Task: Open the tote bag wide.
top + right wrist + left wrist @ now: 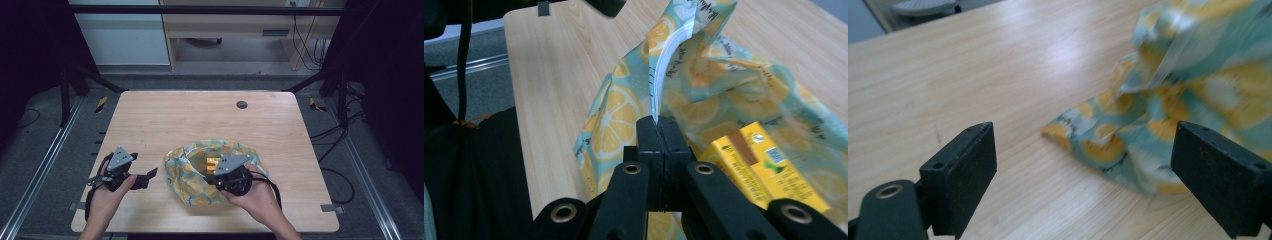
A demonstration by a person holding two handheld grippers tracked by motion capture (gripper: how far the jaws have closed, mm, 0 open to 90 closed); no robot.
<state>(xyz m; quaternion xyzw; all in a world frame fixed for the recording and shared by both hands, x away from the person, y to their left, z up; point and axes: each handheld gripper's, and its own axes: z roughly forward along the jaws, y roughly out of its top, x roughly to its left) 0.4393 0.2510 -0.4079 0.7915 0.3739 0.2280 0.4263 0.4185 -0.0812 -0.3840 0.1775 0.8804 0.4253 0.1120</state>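
My right gripper (658, 131) pinched the lemon-print bag's (704, 95) rim, a yellow box (769, 172) inside; my left gripper (1083, 165) stood open beside it.

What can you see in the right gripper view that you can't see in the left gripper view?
The right gripper view alone gives the yellow box inside the lemon-print bag, and the right hand-held gripper with its jaws pinched shut on the bag's rim. The left gripper view alone gives the left hand-held gripper, jaws wide apart with nothing between them, just short of the bag's corner. Both share the bag and the wooden table.
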